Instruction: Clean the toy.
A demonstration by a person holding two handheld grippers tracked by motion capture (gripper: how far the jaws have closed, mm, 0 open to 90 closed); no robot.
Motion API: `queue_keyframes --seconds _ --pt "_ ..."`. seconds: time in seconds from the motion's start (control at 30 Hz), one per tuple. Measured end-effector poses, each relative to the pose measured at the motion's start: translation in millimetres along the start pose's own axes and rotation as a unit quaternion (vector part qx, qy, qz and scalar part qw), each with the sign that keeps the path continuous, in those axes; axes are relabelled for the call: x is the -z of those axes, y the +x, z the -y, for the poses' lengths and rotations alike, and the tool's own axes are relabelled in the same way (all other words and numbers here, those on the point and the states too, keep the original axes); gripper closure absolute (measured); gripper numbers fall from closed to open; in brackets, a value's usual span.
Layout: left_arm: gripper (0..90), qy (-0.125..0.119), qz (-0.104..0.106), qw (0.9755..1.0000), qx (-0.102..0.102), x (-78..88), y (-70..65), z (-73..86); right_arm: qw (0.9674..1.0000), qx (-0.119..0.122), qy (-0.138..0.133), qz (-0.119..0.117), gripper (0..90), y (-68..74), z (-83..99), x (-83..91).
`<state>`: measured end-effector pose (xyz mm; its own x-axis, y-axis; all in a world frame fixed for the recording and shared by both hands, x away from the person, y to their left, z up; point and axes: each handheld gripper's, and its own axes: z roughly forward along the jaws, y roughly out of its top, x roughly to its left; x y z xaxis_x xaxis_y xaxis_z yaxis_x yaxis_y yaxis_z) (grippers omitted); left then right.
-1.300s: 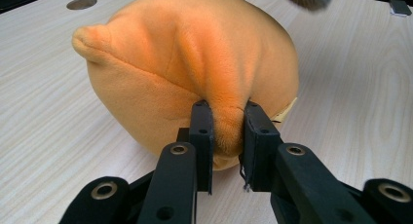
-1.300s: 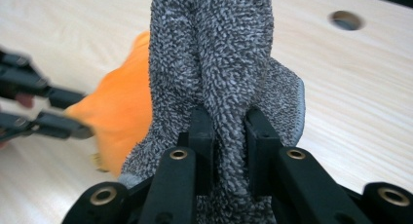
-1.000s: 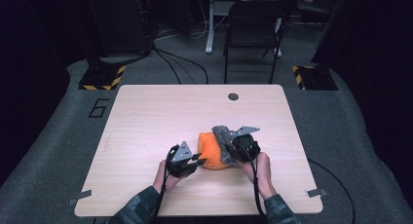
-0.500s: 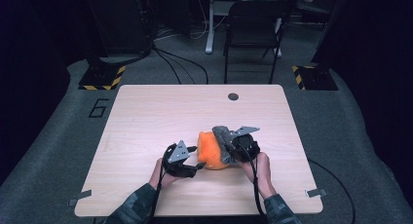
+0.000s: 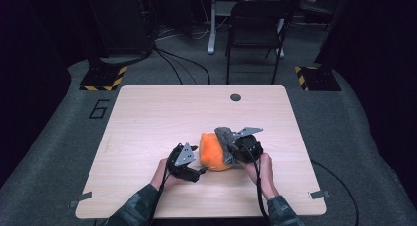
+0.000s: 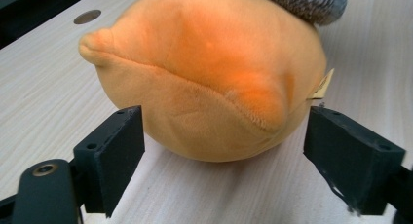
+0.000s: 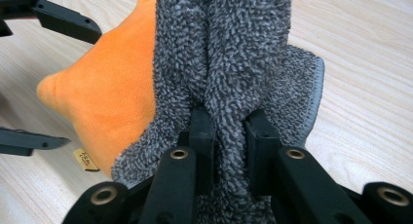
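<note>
At the near edge of the wooden table (image 5: 147,123), two camouflage-sleeved forearms are seen coming in from below, each hand carrying a gripper. The left gripper (image 5: 193,163) is held just beside the near-left flank of the orange plush toy (image 5: 212,151); its jaws have just been opening and are now spread wide. In the left gripper view (image 6: 221,160), the two black pads (image 6: 119,158) are seen standing on either side of the toy's (image 6: 209,78) rounded body, apart from its surface, so the toy is bracketed but not pressed. A small tan label (image 6: 322,85) is seen sticking out at the toy's side, near the far pad.

The right gripper (image 5: 230,148) is clenched on a fold of the grey terry cloth (image 5: 226,137). In the right gripper view (image 7: 229,136), the looped grey fabric (image 7: 234,53) is seen pinched tightly between the jaws and draped over the orange toy (image 7: 112,97), which is lying against it on the side nearer the other gripper. The open jaws of the left gripper are seen at that view's left edge.

The toy is resting on the tabletop, right of centre in the near half of the table, with the cloth laid over its right side. Farther off, a round dark hole (image 5: 235,97) is seen near the table's far edge. Beyond the table, a dark folding chair (image 5: 255,29) is standing on grey carpet, with cables trailing across the floor.
</note>
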<state>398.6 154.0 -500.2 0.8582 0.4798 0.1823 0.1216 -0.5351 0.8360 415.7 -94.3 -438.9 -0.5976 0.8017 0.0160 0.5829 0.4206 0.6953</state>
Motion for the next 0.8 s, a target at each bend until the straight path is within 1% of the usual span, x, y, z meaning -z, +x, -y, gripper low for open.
queue_keyframes --seconds 0.03,0.07,0.2,0.27,0.33,0.37,0.43,0.47,0.53,0.57,0.6,0.67,0.73,0.77,0.8 --pt "14.8 0.002 0.003 1.0000 -0.003 -1.2 -0.1 0.6 1.0000 -0.001 -0.001 0.001 77.1 0.1 0.0 -0.3" --pt "14.8 0.003 0.000 1.0000 -0.005 -2.4 -0.2 1.2 1.0000 -0.001 -0.001 0.001 77.1 0.1 0.0 -0.3" --pt "15.7 0.004 0.003 1.0000 -0.007 -7.3 -1.3 3.5 1.0000 -0.006 0.000 -0.001 77.1 0.1 0.1 -0.4" --pt "18.5 0.008 0.000 0.9998 -0.020 -9.5 -2.1 4.0 1.0000 -0.002 -0.001 -0.001 77.1 -0.4 0.1 -0.9" --pt "21.8 0.007 -0.002 0.9996 -0.026 -11.0 -3.7 4.5 1.0000 -0.002 -0.001 0.000 77.1 -0.1 0.1 -1.1" --pt "24.5 0.006 0.000 0.9997 -0.026 -11.3 -4.0 4.8 1.0000 -0.002 -0.001 0.000 77.0 0.0 0.1 -1.3" --pt "33.0 0.003 0.001 0.9996 -0.028 -11.1 -4.0 5.9 1.0000 -0.001 -0.001 0.000 77.1 0.0 0.3 -1.6" --pt "33.0 0.002 0.005 0.9995 -0.030 -11.4 -3.1 6.7 1.0000 -0.002 -0.001 -0.001 77.1 -0.1 0.3 -1.7" --pt "41.3 0.000 0.004 0.9996 -0.029 -11.7 -2.6 8.0 1.0000 -0.001 0.000 -0.003 77.1 0.2 0.3 -1.8" --pt "47.7 -0.001 0.005 0.9996 -0.029 -11.8 -2.6 8.2 1.0000 -0.001 0.001 -0.003 77.1 0.5 0.2 -1.7" --pt "51.5 -0.004 0.006 0.9996 -0.028 -11.8 -2.8 8.6 1.0000 -0.001 0.000 -0.003 77.1 0.6 0.1 -1.7" --pt "58.6 -0.004 0.002 0.9995 -0.031 -11.8 -2.8 9.0 1.0000 -0.003 -0.004 0.000 77.0 0.9 0.0 -1.5" --pt "65.9 -0.008 -0.001 0.9995 -0.030 -11.2 -2.9 9.3 0.9999 -0.005 -0.011 -0.007 76.9 -1.5 -0.5 2.6" --pt "68.1 -0.012 -0.002 0.9996 -0.024 -11.4 -3.2 9.1 0.9999 -0.007 -0.013 -0.007 77.0 -2.8 -1.0 5.2" --pt "69.8 -0.011 -0.003 0.9996 -0.027 -10.8 -3.1 8.9 0.9998 -0.007 -0.020 -0.007 76.9 -7.2 -1.6 10.1"
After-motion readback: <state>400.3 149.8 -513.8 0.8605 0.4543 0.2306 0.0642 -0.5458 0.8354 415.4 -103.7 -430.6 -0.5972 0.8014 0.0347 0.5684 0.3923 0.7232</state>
